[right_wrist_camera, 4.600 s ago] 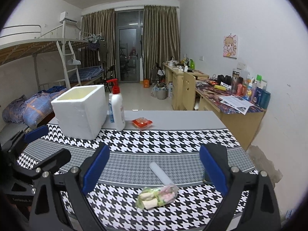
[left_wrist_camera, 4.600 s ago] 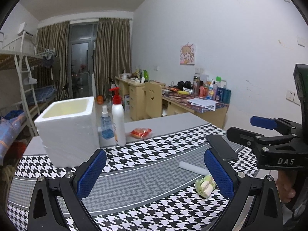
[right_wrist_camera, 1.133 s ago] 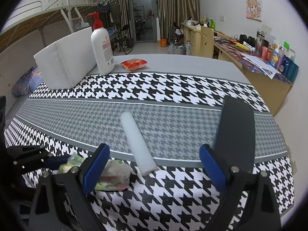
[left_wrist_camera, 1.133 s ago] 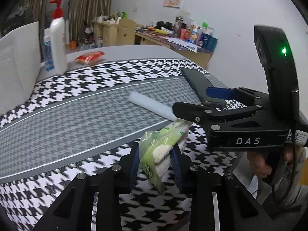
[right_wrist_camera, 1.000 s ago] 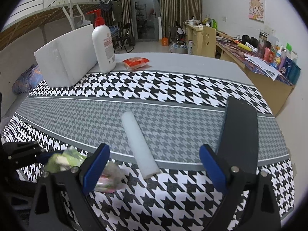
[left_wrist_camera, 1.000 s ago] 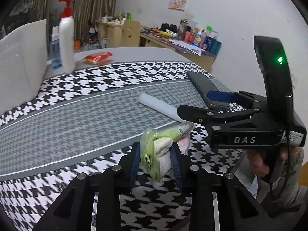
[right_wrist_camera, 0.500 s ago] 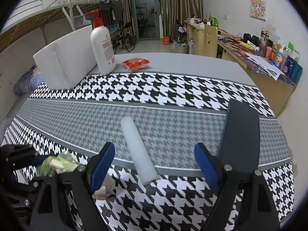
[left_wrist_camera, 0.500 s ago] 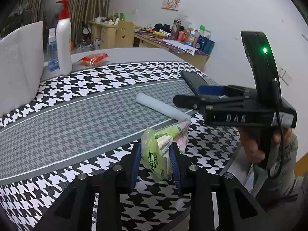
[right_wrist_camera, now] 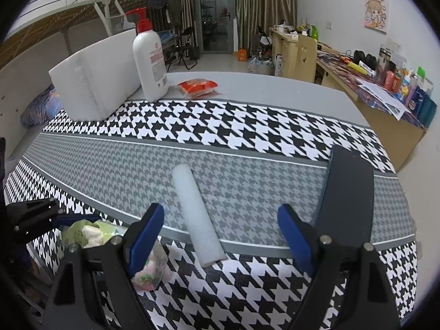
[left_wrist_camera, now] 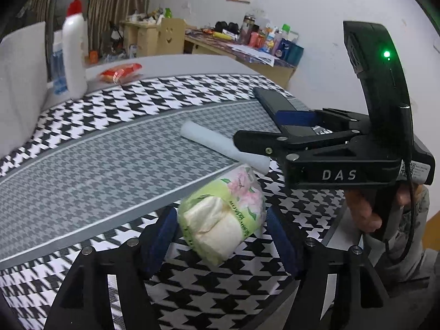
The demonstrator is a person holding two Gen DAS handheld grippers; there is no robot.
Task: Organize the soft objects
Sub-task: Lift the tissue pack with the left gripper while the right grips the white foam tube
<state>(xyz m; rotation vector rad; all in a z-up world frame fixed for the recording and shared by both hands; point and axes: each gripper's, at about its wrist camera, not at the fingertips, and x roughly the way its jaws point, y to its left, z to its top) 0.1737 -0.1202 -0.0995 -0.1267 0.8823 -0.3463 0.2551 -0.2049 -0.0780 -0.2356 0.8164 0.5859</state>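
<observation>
The left gripper (left_wrist_camera: 220, 233) sits nearest, its blue pads spread a little wider than the tissue pack (left_wrist_camera: 224, 214) between them. The pack is a green and pink floral plastic wrap with white tissue showing at its near end. It appears tilted and slightly blurred, and whether either pad actually touches it is hard to say; a gap shows on the right side. In the right wrist view the same pack (right_wrist_camera: 90, 233) appears at the near left edge of the table, partly hidden behind the right gripper's left finger.

The right gripper (right_wrist_camera: 220, 236) is spread wide with nothing between its pads, hovering over the near edge of the houndstooth cloth (right_wrist_camera: 247, 132). Just beyond its fingertips lies a white foam roll (right_wrist_camera: 196, 217), flat on the grey band of the cloth, running from near right to far left. To the right of the roll a dark flat phone (right_wrist_camera: 349, 192) rests on the cloth, partly behind the right finger.

Farther off, at the far left, a white foam box (right_wrist_camera: 93, 82) stands on the table with a white pump bottle (right_wrist_camera: 150, 60) with a red top just beside it. Right of the bottle lies a red snack packet (right_wrist_camera: 198, 86) on the bare grey tabletop (right_wrist_camera: 275, 90).
</observation>
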